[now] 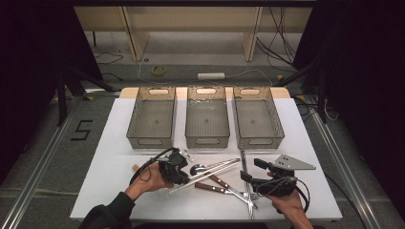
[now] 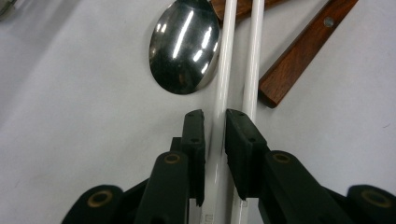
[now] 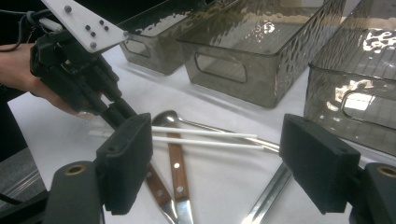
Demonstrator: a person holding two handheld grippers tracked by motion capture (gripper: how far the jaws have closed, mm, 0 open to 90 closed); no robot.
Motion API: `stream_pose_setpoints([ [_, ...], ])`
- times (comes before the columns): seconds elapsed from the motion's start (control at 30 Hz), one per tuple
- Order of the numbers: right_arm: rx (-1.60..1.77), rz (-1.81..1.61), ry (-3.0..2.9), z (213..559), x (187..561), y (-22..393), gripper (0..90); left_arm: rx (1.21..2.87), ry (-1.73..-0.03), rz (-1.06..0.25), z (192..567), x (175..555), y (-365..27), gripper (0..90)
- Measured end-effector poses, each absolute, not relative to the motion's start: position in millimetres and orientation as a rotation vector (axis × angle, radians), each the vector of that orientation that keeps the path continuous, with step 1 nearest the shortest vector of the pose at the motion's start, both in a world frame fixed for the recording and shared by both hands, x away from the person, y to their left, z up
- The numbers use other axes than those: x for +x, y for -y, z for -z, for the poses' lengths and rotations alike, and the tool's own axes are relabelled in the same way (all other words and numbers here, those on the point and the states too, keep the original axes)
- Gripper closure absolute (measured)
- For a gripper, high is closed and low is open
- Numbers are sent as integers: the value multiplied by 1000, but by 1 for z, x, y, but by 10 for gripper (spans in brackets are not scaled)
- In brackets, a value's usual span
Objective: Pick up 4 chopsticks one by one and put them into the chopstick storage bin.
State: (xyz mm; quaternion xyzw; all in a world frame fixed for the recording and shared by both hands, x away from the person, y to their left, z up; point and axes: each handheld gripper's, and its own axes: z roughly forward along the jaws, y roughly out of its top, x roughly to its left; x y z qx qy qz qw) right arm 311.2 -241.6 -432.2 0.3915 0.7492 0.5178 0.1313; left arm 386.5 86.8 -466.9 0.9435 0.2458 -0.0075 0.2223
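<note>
While the left gripper lies low over the white table, its jaws pinch 1 of the 2 white chopsticks; the second stick lies just outside the right-hand jaw, touching or nearly touching the first. Landmark: the spoon. Its bowl sits just beyond the jaw tips, left of the chopsticks, which pass alongside it. On the other side of the chopsticks from the spoon lies a wooden handle, tilted. Nearer the person than the spoon, the right gripper hangs with its jaws spread wide, nothing between them; below it lie 2 wood-handled pieces of cutlery, crossing. Beyond the spoon, at the far side of the table, stand 3 smoked clear bins in a row.
</note>
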Motion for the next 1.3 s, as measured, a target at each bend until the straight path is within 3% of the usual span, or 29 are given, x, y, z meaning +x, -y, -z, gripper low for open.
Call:
stream_pose_setpoints([
  [0.27, 1137, -1504, -2177, 432, 312, 242, 273, 2619, -632, -24, 467, 383, -85, 828],
  [0.8, 1132, -1504, -2180, 431, 311, 242, 278, 2603, -580, -72, 456, 378, -87, 841],
  [1.3, 1130, -1516, -2166, 431, 311, 243, 278, 2369, -667, -174, 411, 380, -112, 841],
])
